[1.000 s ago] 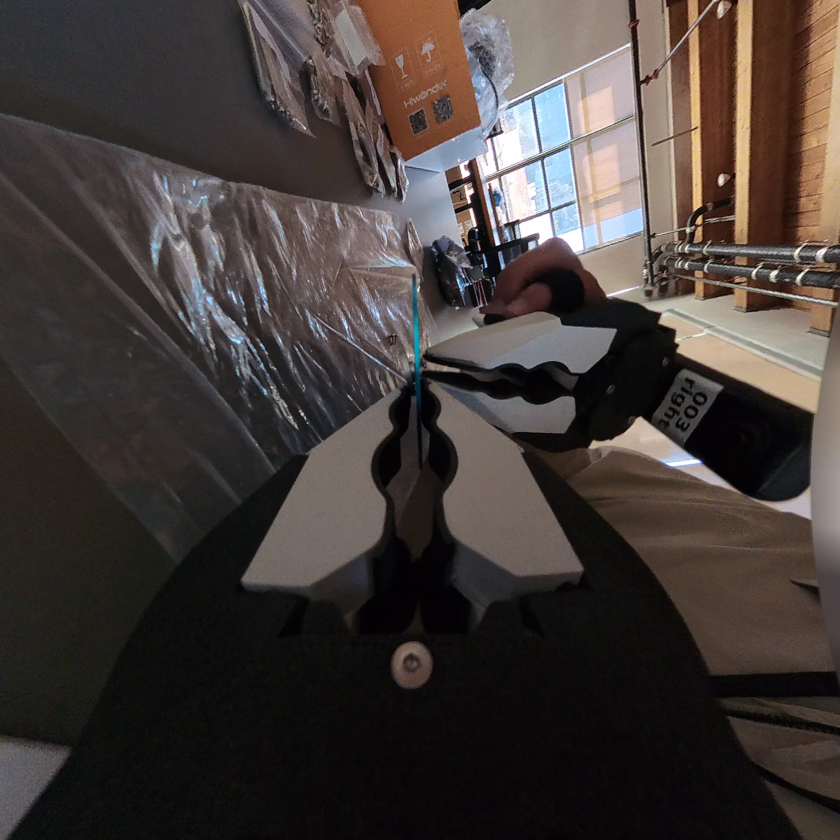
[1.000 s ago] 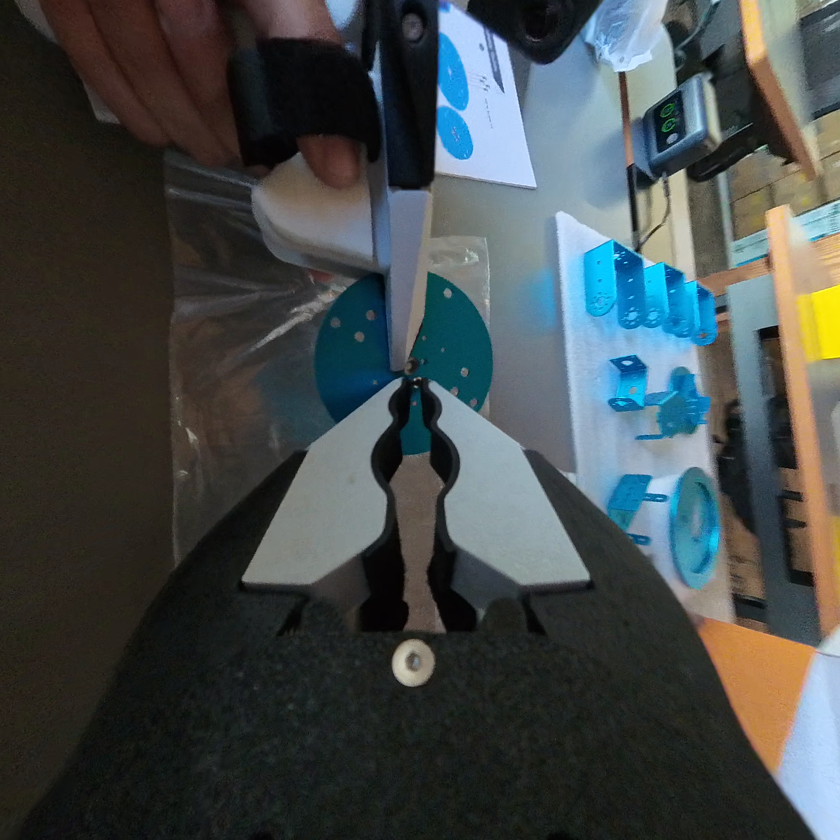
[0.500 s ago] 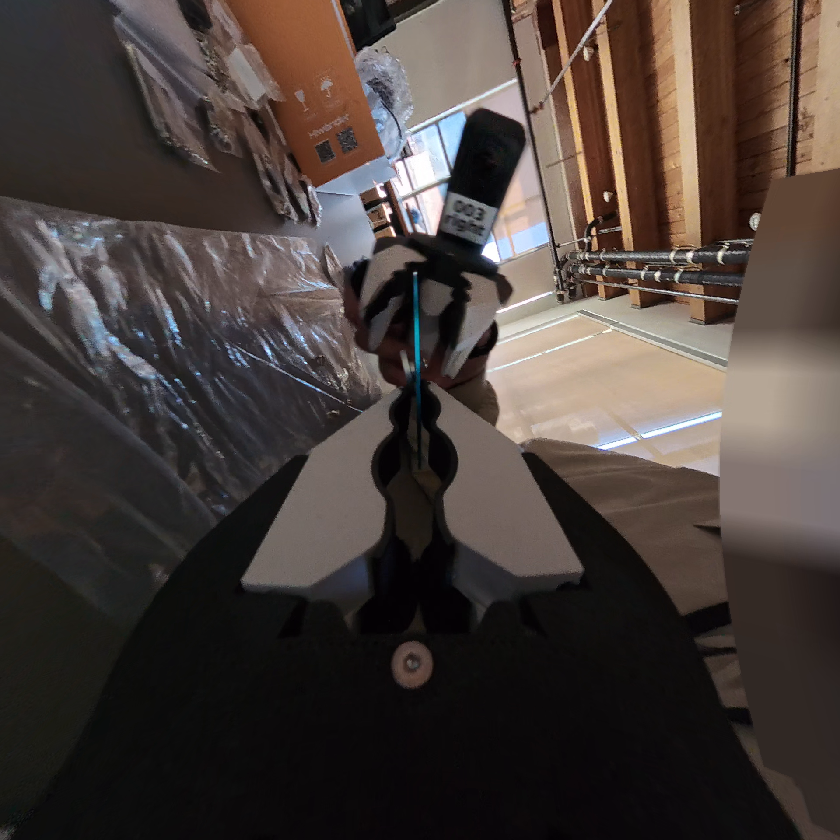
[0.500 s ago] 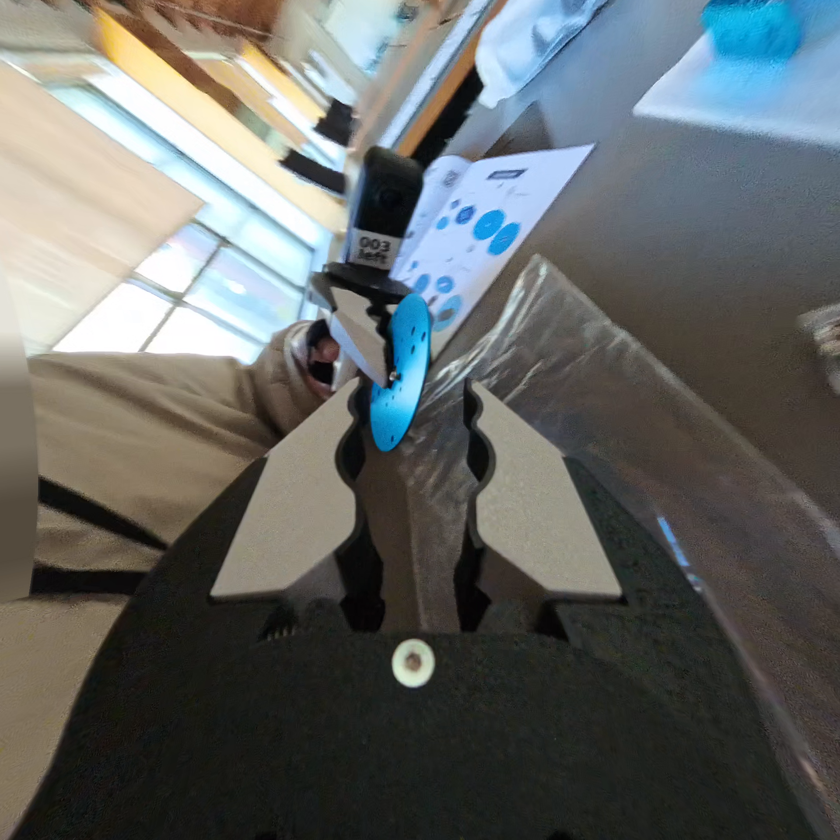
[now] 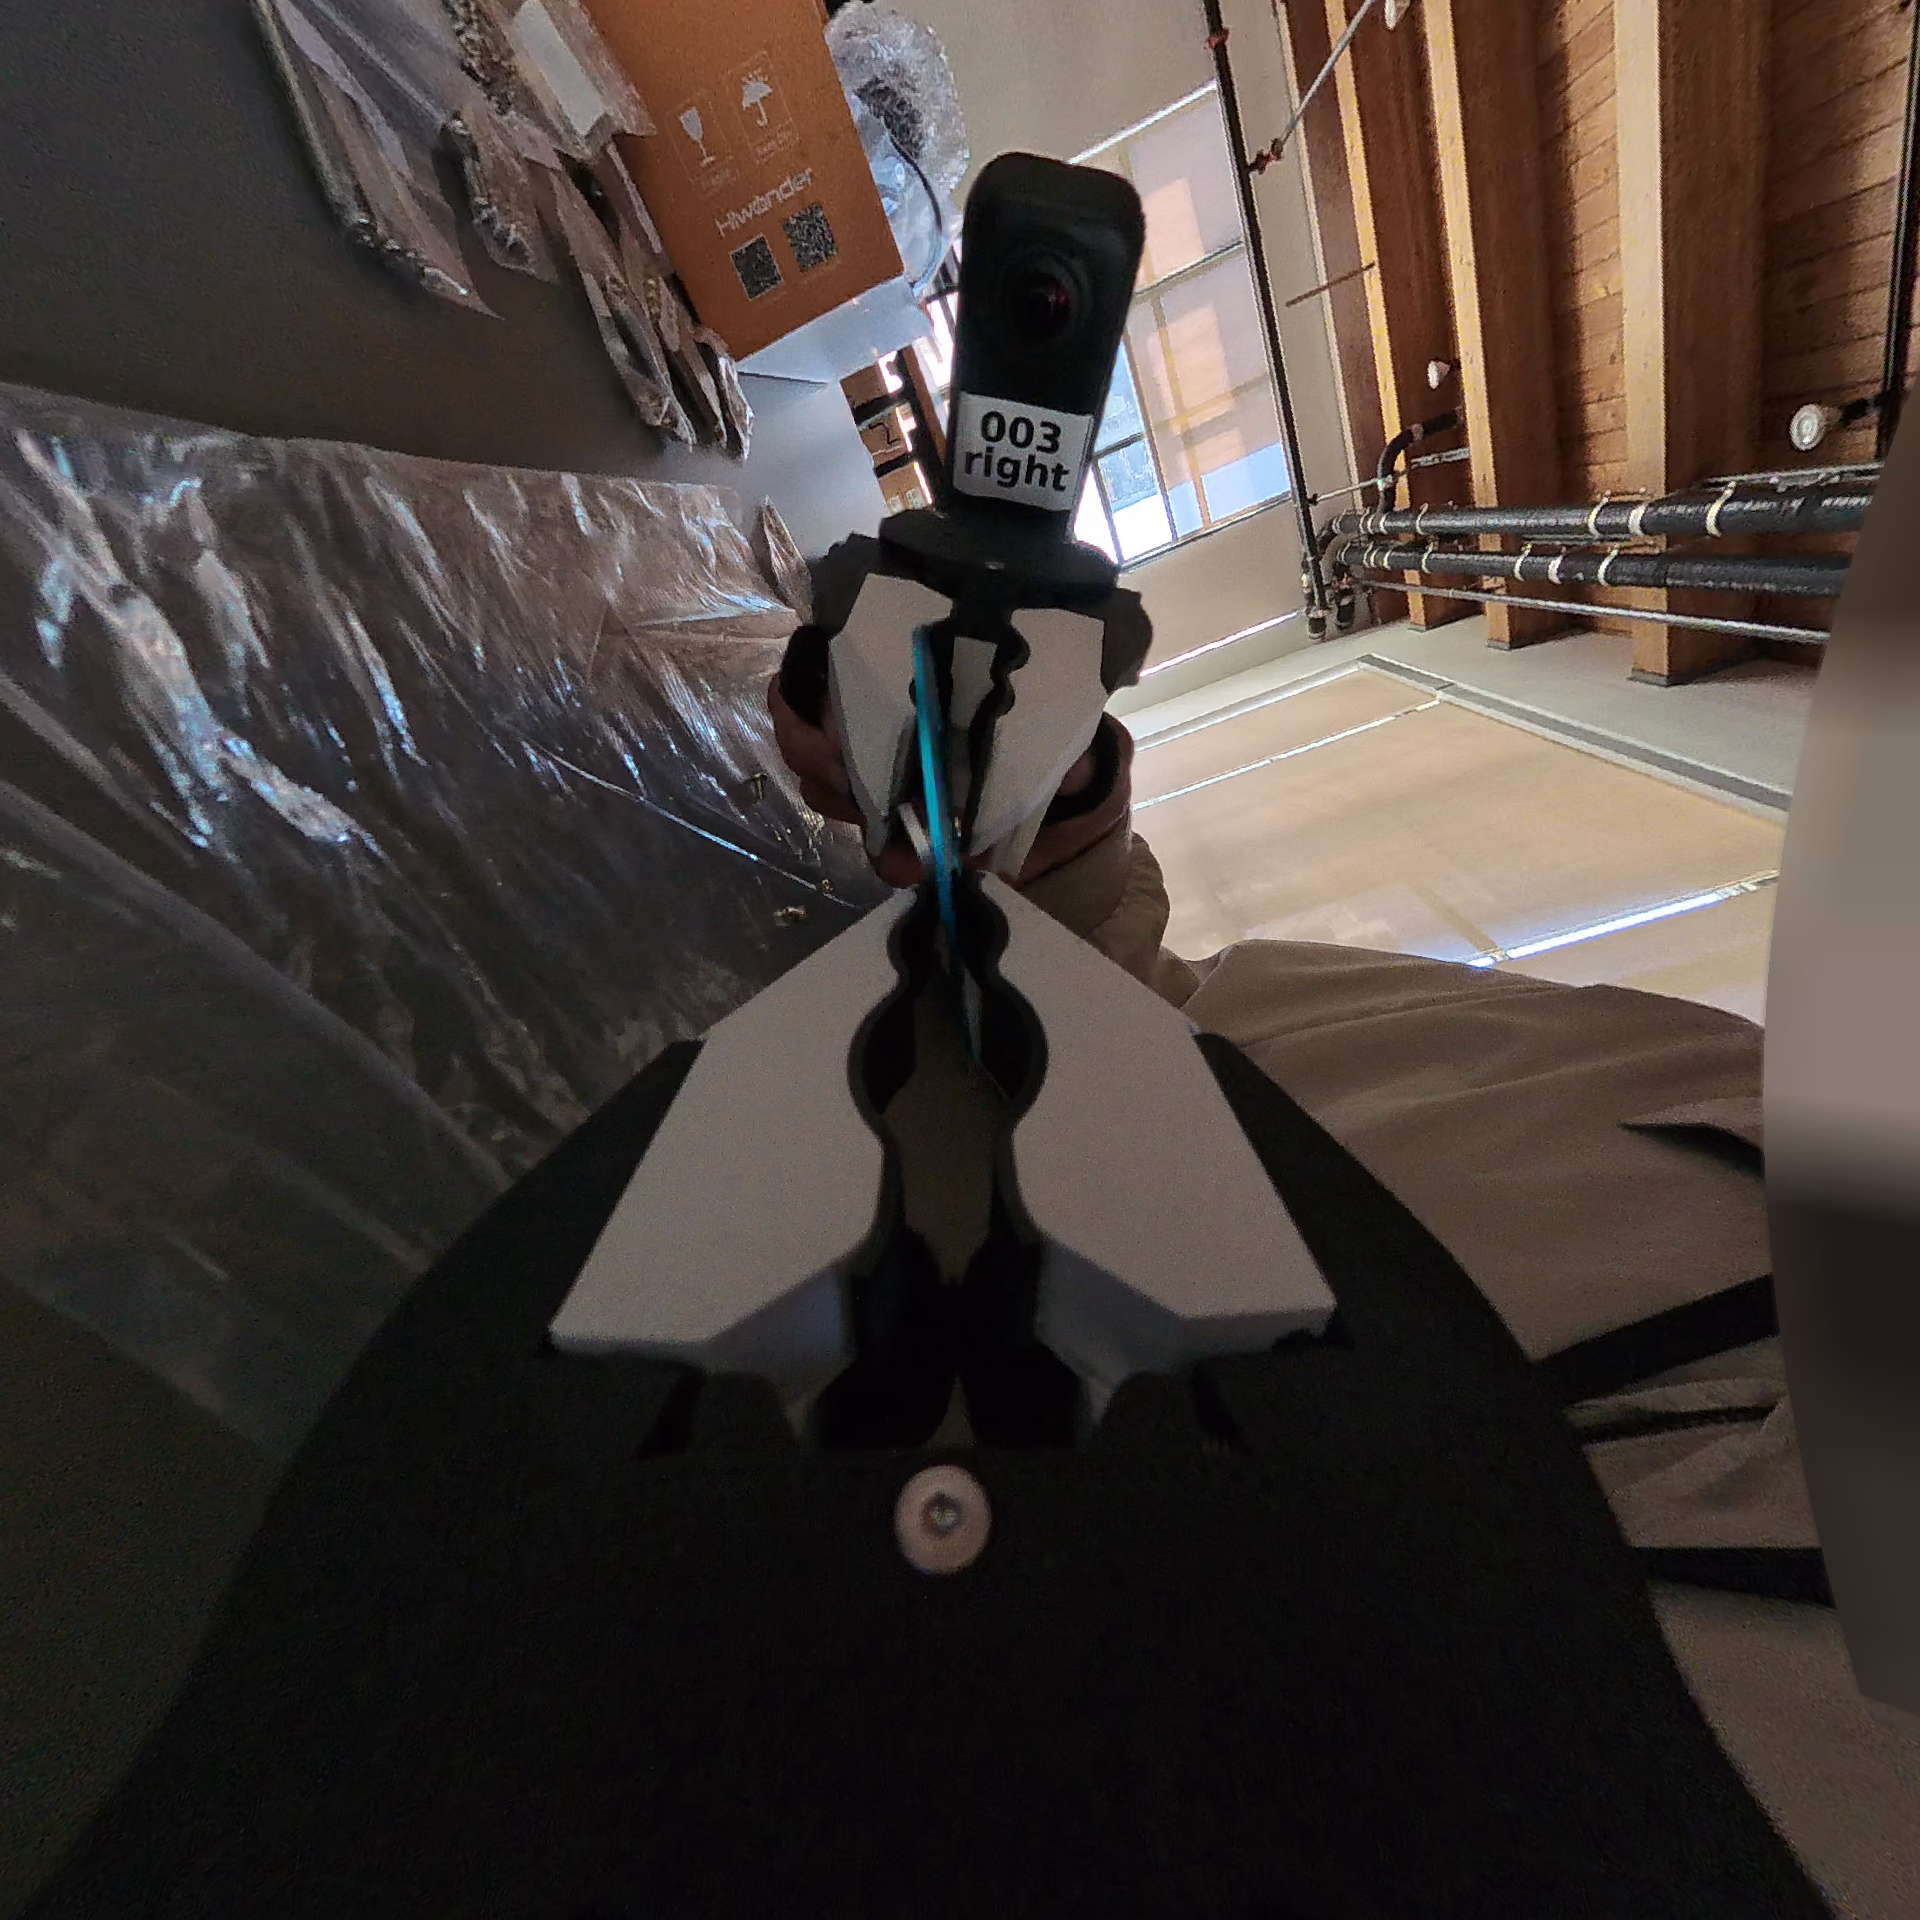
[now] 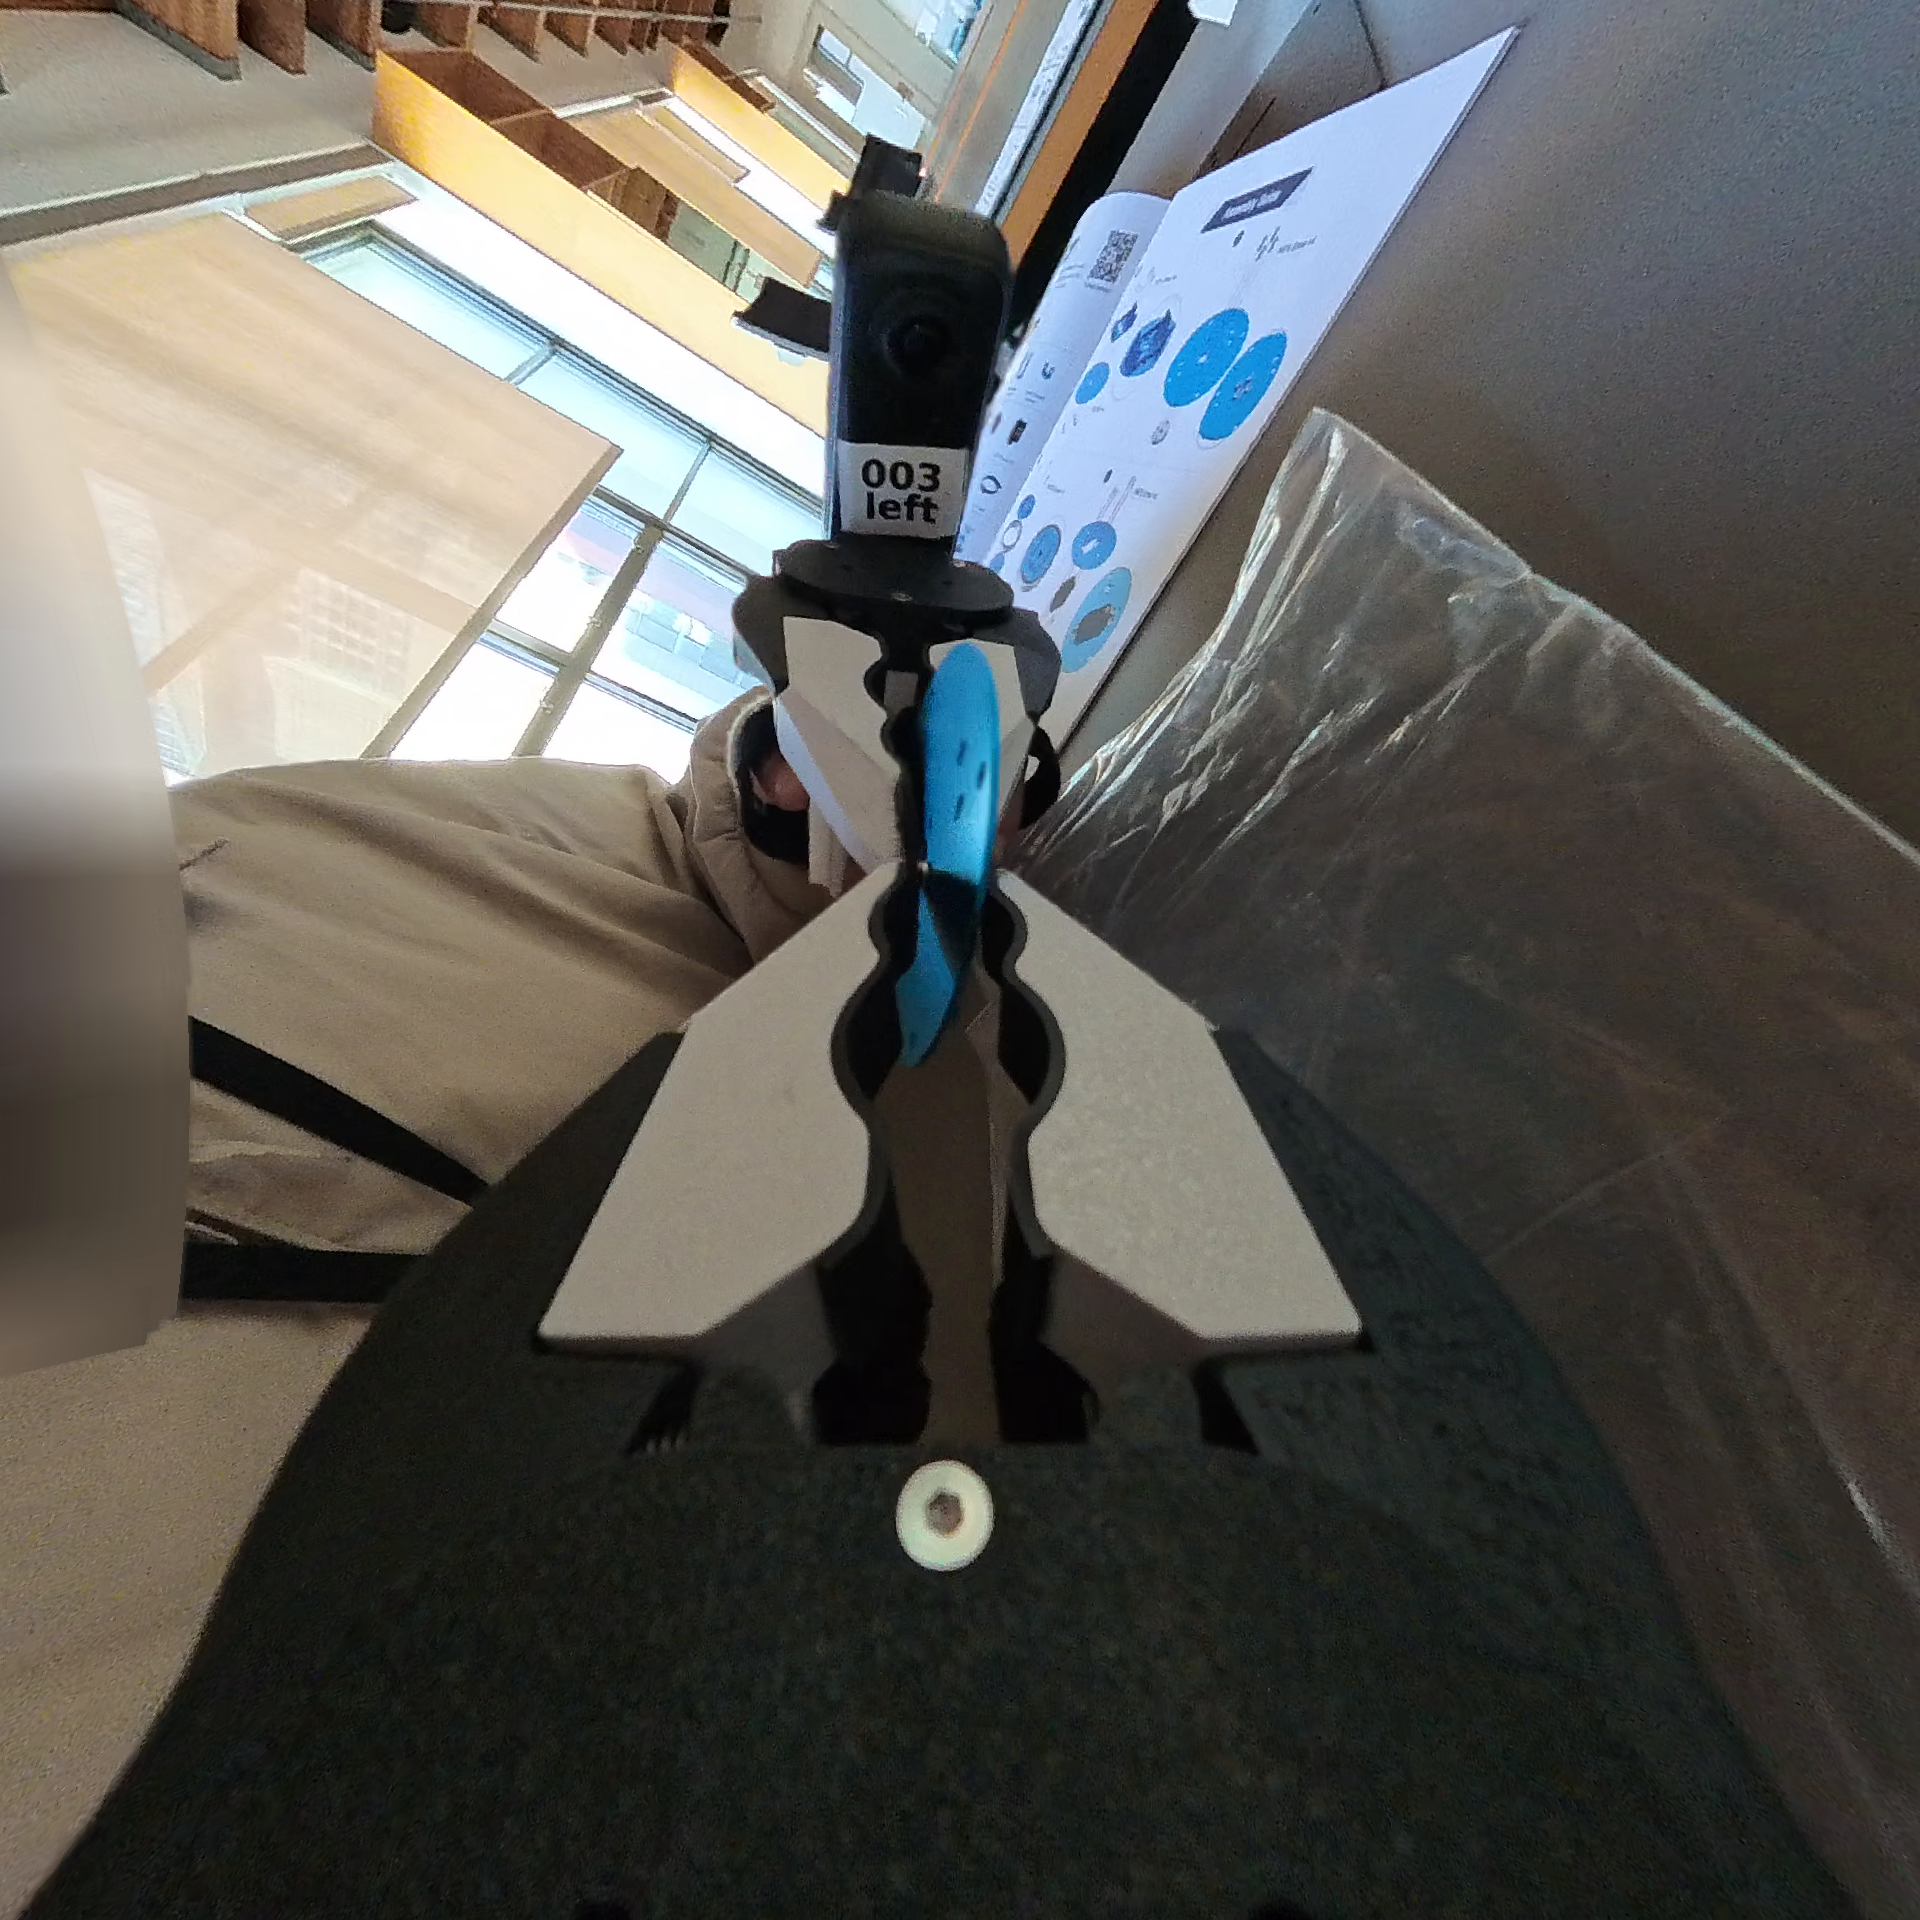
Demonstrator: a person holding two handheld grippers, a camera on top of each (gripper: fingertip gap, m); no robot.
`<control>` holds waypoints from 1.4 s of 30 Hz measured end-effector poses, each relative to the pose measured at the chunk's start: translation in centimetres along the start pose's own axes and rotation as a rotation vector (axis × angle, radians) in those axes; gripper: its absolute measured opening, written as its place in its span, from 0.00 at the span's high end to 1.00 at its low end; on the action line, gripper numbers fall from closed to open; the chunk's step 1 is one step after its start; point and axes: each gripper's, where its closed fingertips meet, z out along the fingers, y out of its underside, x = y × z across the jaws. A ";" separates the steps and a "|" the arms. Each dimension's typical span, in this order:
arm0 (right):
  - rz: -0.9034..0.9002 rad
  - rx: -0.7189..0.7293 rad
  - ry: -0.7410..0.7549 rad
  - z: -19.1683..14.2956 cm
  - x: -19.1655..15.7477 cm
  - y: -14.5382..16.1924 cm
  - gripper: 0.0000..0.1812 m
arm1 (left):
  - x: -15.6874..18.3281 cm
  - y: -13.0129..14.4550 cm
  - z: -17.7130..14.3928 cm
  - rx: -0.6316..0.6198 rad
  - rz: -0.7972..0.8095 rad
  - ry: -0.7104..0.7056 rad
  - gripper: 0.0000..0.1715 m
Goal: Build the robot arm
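The blue disc (image 5: 935,790) hangs in the air, edge-on to both cameras, and everything here is placed from it. The left gripper (image 5: 948,902) meets the disc from one side and the right gripper (image 5: 940,831) from the opposite side. The two point straight at each other, tip almost to tip, and the disc's flat face runs along the line between them.

In the left wrist view the left gripper's fingers (image 5: 790,1122) are drawn in close on the disc's near rim, so it looks clamped there. In the right wrist view the right gripper (image 6: 943,883) has a finger on each side of the disc (image 6: 956,769). The disc sits slightly tilted across that narrow gap, and I cannot tell whether these fingers pinch it or only bracket it. The left gripper (image 6: 914,842) shows just beyond the disc, its camera standing over it.

Neither gripper is clearly nearer, since both reach the disc at their tips. A hand (image 5: 805,727) shows behind the right gripper, and a beige sleeve (image 6: 468,935) lies beside the disc on the person's side.

A crumpled clear plastic bag (image 5: 364,727) lies on the dark surface to the disc's other side. A printed sheet (image 6: 1247,343) with blue drawings lies beyond the bag, and a brown cardboard box (image 5: 748,177) stands well past the disc
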 end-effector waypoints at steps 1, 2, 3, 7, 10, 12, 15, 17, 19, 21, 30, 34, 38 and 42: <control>-0.001 0.007 -0.012 -0.1 -0.1 0.0 0.94 | 0.1 0.1 0.1 -0.005 0.009 0.004 0.97; -0.003 0.017 -0.027 -0.1 -0.3 -0.1 0.94 | 0.3 0.1 0.1 -0.009 0.013 0.010 0.97; 0.000 0.021 -0.038 -0.1 -0.4 -0.1 0.95 | 0.4 0.1 0.1 -0.010 0.016 0.013 0.97; 0.046 0.028 -0.083 -0.3 -0.6 0.0 0.95 | 0.6 0.2 0.2 -0.014 0.069 0.001 0.97; 0.097 0.028 -0.119 -0.4 -0.6 0.2 0.95 | 0.5 0.3 0.4 -0.026 0.110 -0.024 0.97; 0.111 0.029 -0.114 -0.4 -0.4 0.2 0.96 | 0.1 0.3 0.3 -0.026 0.128 -0.049 0.97; 0.097 0.038 -0.083 -0.3 -0.1 0.2 0.96 | -0.1 0.2 0.3 -0.027 0.178 -0.079 0.97; 0.056 0.027 -0.053 -0.2 0.1 0.4 0.96 | -0.5 0.4 0.3 -0.039 0.263 -0.137 0.97; -0.015 0.003 -0.011 -0.1 0.4 0.6 0.95 | -0.7 0.6 0.3 -0.054 0.367 -0.195 0.97; -0.130 0.020 0.002 -0.2 -0.2 0.1 0.95 | -0.1 0.2 0.2 -0.033 0.416 -0.187 0.98; -0.493 0.082 0.072 -0.7 -1.5 -1.2 0.82 | 2.2 0.0 0.1 -0.019 0.856 -0.236 0.98; -0.753 0.075 0.134 -0.7 -2.6 -1.1 0.84 | 2.7 0.3 0.0 -0.033 1.174 -0.305 0.98; -0.954 0.057 0.154 -0.9 -3.2 -0.5 0.85 | 2.8 1.1 0.1 -0.066 1.372 -0.338 0.98; -1.025 0.040 0.145 -0.8 -3.4 0.2 0.87 | 2.8 1.5 0.2 -0.085 1.479 -0.352 0.98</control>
